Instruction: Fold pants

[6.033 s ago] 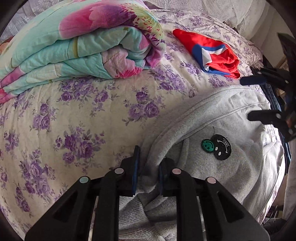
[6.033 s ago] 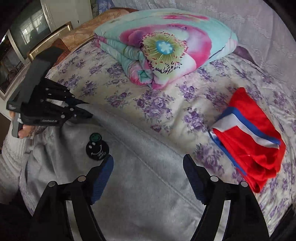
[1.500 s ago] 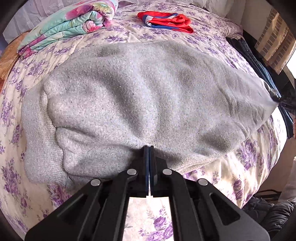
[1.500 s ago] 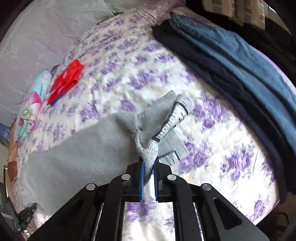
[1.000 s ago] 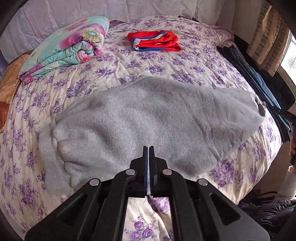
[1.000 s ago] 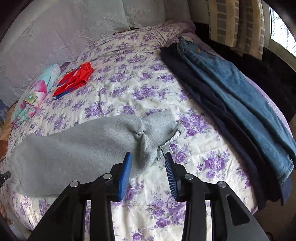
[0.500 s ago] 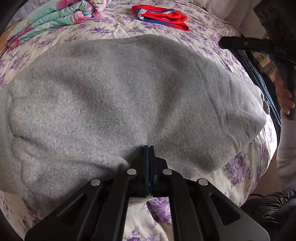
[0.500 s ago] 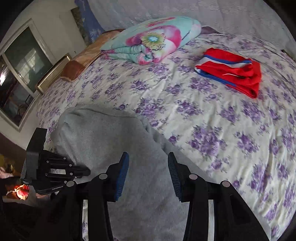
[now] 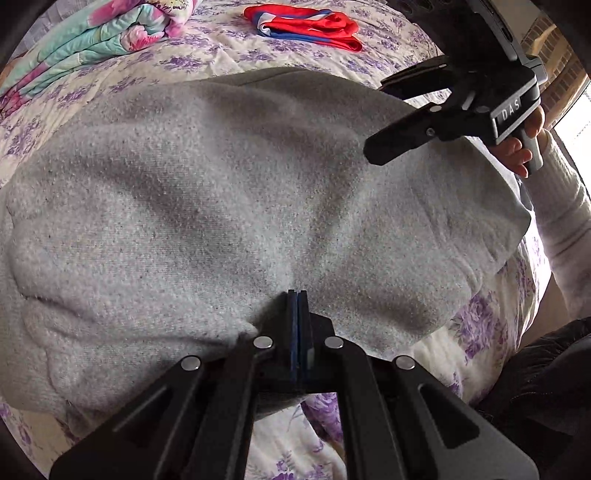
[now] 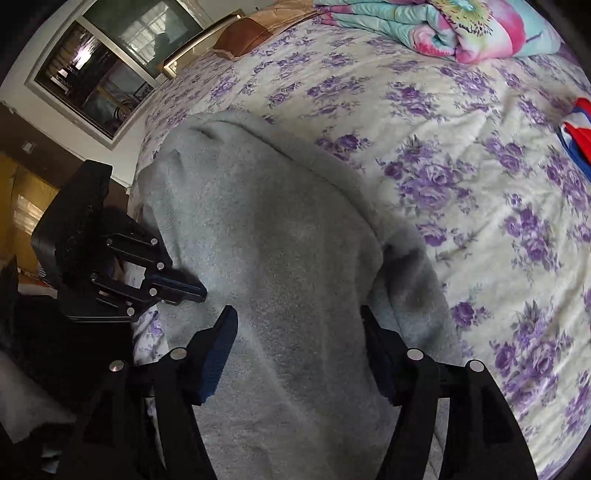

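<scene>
The grey fleece pants [image 9: 229, 192] lie spread across the floral bed; they also fill the middle of the right wrist view [image 10: 280, 266]. My left gripper [image 9: 297, 295] is shut, its tips pressed against the near edge of the pants; whether cloth sits between the pads is not clear. It shows from the side in the right wrist view [image 10: 192, 290] at the pants' left edge. My right gripper [image 10: 299, 321] is open and empty, hovering over the pants. It also shows in the left wrist view [image 9: 376, 118] above the pants' right end.
A folded floral quilt [image 9: 96, 44] and a folded red, white and blue garment [image 9: 306, 26] lie at the far side of the bed [image 10: 480, 155]. A window [image 10: 110, 62] and headboard are beyond the bed's far corner.
My right gripper let go of the pants' cuff end, opened wider and swung over above the middle of the pants. My left gripper stayed shut and came back in close to the near edge.
</scene>
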`<act>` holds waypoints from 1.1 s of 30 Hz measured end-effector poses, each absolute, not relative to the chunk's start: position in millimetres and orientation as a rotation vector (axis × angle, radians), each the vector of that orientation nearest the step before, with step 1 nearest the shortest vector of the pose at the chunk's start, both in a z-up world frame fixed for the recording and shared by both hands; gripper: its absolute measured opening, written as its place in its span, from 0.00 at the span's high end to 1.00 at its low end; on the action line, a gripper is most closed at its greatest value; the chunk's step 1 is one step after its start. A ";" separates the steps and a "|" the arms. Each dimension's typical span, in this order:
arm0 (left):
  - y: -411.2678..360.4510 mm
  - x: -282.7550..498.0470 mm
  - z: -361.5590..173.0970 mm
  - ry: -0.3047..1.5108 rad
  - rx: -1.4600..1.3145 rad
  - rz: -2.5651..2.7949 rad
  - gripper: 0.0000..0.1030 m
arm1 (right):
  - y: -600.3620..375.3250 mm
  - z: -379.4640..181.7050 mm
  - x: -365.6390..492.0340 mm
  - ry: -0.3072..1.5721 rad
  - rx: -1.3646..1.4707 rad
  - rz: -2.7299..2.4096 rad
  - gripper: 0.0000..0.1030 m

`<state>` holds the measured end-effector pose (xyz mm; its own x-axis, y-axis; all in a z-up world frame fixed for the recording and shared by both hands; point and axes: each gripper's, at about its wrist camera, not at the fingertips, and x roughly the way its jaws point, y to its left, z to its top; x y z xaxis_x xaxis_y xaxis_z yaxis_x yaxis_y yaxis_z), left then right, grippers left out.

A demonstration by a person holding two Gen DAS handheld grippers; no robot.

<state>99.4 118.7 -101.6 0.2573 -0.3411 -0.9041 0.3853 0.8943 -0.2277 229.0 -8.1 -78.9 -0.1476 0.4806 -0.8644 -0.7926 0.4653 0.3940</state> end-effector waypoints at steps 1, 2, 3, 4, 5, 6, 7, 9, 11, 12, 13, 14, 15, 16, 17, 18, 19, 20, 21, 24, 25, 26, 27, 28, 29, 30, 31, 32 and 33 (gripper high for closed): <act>117.8 101.0 -101.6 1.218 0.045 -0.491 0.99 | -2.5 -80.7 234.1 1.299 -0.300 1.128 0.33; 117.1 102.7 -101.4 1.221 0.047 -0.489 0.99 | 1.8 -81.6 239.7 1.290 -0.281 1.124 0.33; 116.3 103.8 -101.2 1.222 0.048 -0.486 0.99 | 5.3 -81.4 244.9 1.284 -0.257 1.122 0.33; 115.8 104.3 -101.0 1.223 0.049 -0.484 0.99 | 7.1 -81.0 249.5 1.286 -0.239 1.113 0.33; 116.5 104.4 -100.4 1.223 0.047 -0.481 0.99 | 7.4 -81.2 254.3 1.293 -0.221 1.112 0.33; 117.2 104.0 -100.2 1.221 0.044 -0.480 0.99 | 5.9 -80.4 257.3 1.295 -0.207 1.118 0.36; 118.1 103.4 -100.2 1.218 0.040 -0.480 0.99 | 2.7 -77.0 257.0 1.284 -0.204 1.124 0.38; 120.5 102.0 -100.4 1.210 0.031 -0.484 0.99 | -9.1 -69.9 256.4 1.250 -0.200 1.134 0.58; 122.0 100.9 -100.6 1.209 0.030 -0.489 0.99 | -21.5 -63.2 257.0 1.237 -0.144 1.150 0.77; 122.0 101.2 -100.4 1.210 0.033 -0.490 0.99 | -27.8 -60.9 259.3 1.231 -0.113 1.153 0.82; 120.3 101.7 -100.4 1.211 0.035 -0.490 0.99 | -34.3 -59.2 261.4 1.223 -0.086 1.142 0.83; 119.8 102.0 -100.3 1.211 0.039 -0.490 0.99 | -39.9 -58.2 263.6 1.220 -0.065 1.128 0.84; 119.2 102.2 -100.1 1.210 0.043 -0.490 0.99 | -44.6 -57.3 265.0 1.214 -0.052 1.110 0.87; 119.2 102.4 -100.2 1.208 0.047 -0.488 0.99 | -46.1 -57.0 265.9 1.205 -0.047 1.084 0.89; 117.9 101.6 -100.0 1.205 0.049 -0.486 0.99 | -46.1 -56.0 265.9 1.195 -0.050 1.055 0.90; 116.6 100.5 -99.6 1.202 0.049 -0.484 0.99 | -42.4 -54.7 263.6 1.179 -0.073 1.025 0.92; 116.8 100.1 -100.2 1.198 0.048 -0.481 0.99 | -35.7 -53.5 259.8 1.159 -0.124 0.991 0.92; 116.5 102.3 -100.9 1.196 0.050 -0.478 0.99 | -26.8 -52.2 255.6 1.134 -0.191 0.952 0.92; 115.9 104.0 -101.3 1.196 0.051 -0.474 0.99 | -19.3 -50.8 254.2 1.120 -0.249 0.918 0.93; 114.2 103.3 -100.5 1.196 0.053 -0.462 0.99 | -5.6 -56.7 262.7 1.144 -0.345 0.834 0.93; 113.7 104.0 -100.8 1.195 0.054 -0.459 0.99 | -0.2 -67.2 266.3 1.175 -0.370 0.809 0.93; 113.0 104.8 -101.7 1.196 0.055 -0.457 0.99 | 5.1 -83.4 270.4 1.222 -0.389 0.778 0.92; 113.8 102.8 -102.4 1.197 0.054 -0.456 0.99 | 8.9 -99.6 273.1 1.251 -0.407 0.750 0.89; 114.1 103.8 -103.0 1.199 0.050 -0.454 0.99 | 10.7 -104.1 272.7 1.220 -0.397 0.756 0.88; 114.6 104.4 -103.4 1.203 0.046 -0.450 0.99 | 13.3 -103.8 270.7 1.200 -0.425 0.762 0.86; 115.3 104.4 -103.4 1.207 0.043 -0.450 0.99 | 13.8 -102.9 270.0 1.194 -0.441 0.764 0.86; 115.0 104.7 -102.7 1.212 0.044 -0.449 0.99 | 12.2 -102.3 271.5 1.205 -0.424 0.759 0.86; 113.8 104.8 -101.0 1.216 0.052 -0.447 0.99 | 9.7 -101.4 272.8 1.220 -0.394 0.753 0.83; 112.5 104.5 -98.0 1.218 0.062 -0.449 0.99 | 6.9 -98.6 272.9 1.232 -0.377 0.747 0.82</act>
<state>104.5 112.5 -98.0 0.2693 -0.2999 -0.9152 0.3652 0.9111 -0.1911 272.9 6.9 -98.6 0.1401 0.3074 -0.9412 -0.6923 0.7100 0.1289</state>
